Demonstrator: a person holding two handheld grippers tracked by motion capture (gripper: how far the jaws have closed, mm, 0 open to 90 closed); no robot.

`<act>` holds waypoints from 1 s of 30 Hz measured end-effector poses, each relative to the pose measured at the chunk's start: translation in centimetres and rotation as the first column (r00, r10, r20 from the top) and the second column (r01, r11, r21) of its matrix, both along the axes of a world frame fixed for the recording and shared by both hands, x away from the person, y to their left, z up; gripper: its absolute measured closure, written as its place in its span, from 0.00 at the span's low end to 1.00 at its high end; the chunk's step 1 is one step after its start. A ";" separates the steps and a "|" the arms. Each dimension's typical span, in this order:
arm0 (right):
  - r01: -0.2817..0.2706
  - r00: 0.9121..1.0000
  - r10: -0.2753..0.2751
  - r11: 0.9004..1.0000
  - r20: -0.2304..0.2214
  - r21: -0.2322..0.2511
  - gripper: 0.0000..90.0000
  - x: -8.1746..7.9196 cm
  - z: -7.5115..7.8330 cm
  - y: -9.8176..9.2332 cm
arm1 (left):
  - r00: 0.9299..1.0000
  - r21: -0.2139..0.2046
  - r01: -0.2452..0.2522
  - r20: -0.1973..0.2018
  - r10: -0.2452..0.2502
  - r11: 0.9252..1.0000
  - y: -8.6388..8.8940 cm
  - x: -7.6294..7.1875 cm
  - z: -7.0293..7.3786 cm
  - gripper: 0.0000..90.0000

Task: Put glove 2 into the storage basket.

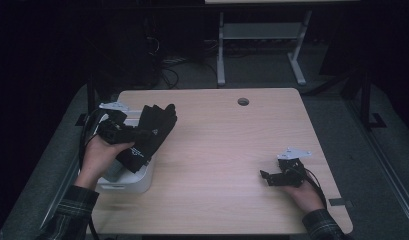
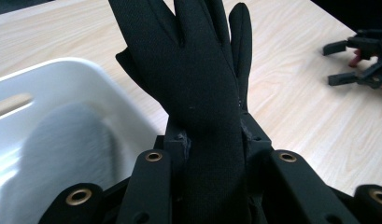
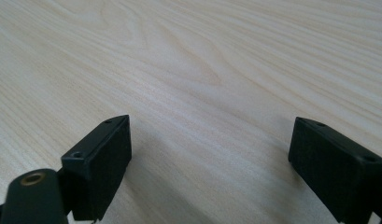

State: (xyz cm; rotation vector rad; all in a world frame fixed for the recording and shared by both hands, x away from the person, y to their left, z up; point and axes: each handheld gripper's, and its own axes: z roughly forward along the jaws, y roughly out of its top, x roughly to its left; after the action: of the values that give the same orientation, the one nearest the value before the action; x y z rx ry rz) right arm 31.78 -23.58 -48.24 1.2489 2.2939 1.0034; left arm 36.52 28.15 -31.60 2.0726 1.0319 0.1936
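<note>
black fabric is the worry in the high view: the left gripper (image 1: 123, 132) holds a limp glove (image 1: 151, 134) above the near edge of the white bin (image 1: 126, 181) at the table's (image 1: 227, 145) left side, so it could drape over the rim if let go carelessly. in the left gripper view the jaws are clamped on the glove's (image 2: 198, 84) cuff alone, a small bite that might slip. in the right gripper view the right gripper (image 3: 209, 161) sits wide and empty over bare wood, too far off to help.
</note>
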 end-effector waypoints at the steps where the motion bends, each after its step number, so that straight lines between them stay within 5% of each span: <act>1: -0.001 1.000 0.001 1.000 0.002 -0.001 0.14 0.0 0.0 0.0 | 1.000 -0.003 -0.009 -0.002 0.009 1.000 0.5 0.0 0.0 0.77; 13: 0.003 1.000 -0.003 1.000 0.001 -0.002 0.15 0.0 0.0 0.0 | 0.994 0.009 -0.083 -0.064 0.084 0.996 6.5 1.4 -2.0 0.77; 24: 0.005 1.000 -0.005 1.000 0.000 -0.001 0.15 0.0 0.0 0.0 | 0.985 0.014 -0.092 -0.145 0.093 0.996 8.3 3.2 -5.1 0.74; 27: 0.005 1.000 -0.005 1.000 0.001 -0.001 0.15 0.0 0.0 0.0 | 0.987 0.064 -0.098 -0.124 0.106 0.993 8.3 3.5 -5.5 0.60; 29: 0.005 1.000 -0.005 1.000 0.001 -0.001 0.15 0.0 0.0 0.0 | 0.987 0.080 -0.118 -0.095 0.126 0.990 8.3 3.5 -5.5 0.36; 30: 0.005 1.000 -0.005 1.000 0.001 -0.001 0.15 0.0 0.0 0.0 | 0.988 0.086 -0.126 -0.083 0.133 0.988 8.3 3.5 -5.4 0.36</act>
State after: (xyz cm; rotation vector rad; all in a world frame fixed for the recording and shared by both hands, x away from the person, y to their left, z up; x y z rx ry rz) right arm 31.81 -23.56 -48.24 1.2533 2.2894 1.0004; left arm 40.06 36.44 -37.02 2.1030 1.2324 0.2143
